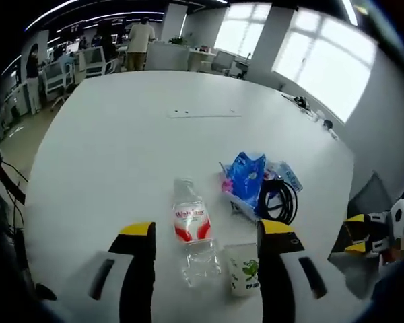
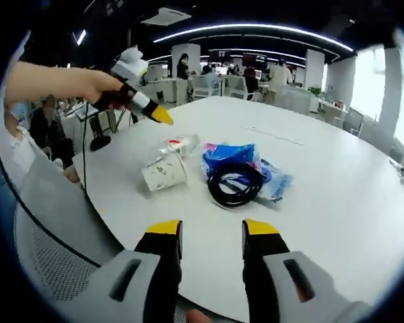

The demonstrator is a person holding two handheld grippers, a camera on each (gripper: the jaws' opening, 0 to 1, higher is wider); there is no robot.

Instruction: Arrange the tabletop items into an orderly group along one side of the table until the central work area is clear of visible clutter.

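Left gripper (image 1: 205, 232) stands with jaws spread and nothing between the pads, poised over the table (image 1: 121, 148) with the bottle (image 1: 192, 232) lying in the gap ahead of it. That alignment suggests the bottle is the intended pick. Right gripper (image 2: 212, 232) is likewise parted and empty, hovering near the table edge, its jaws aimed toward the cable (image 2: 234, 183). Landmark for position: the bottle, a clear plastic one with a red label, lies on its side. A paper cup (image 1: 244, 269) sits just beside the bottle's base; seen from the right gripper view it is tipped over, mouth toward the camera. A blue packet (image 1: 248, 176) lies beyond the cup, near the bottle's upper half, and the coiled black cable rests against the packet on the side away from the bottle. All four items are already bunched near one rim of the table, but loosely and at odd angles. Judgement: grouping is partly achieved; straightening remains, starting with the bottle, which may roll if nudged.
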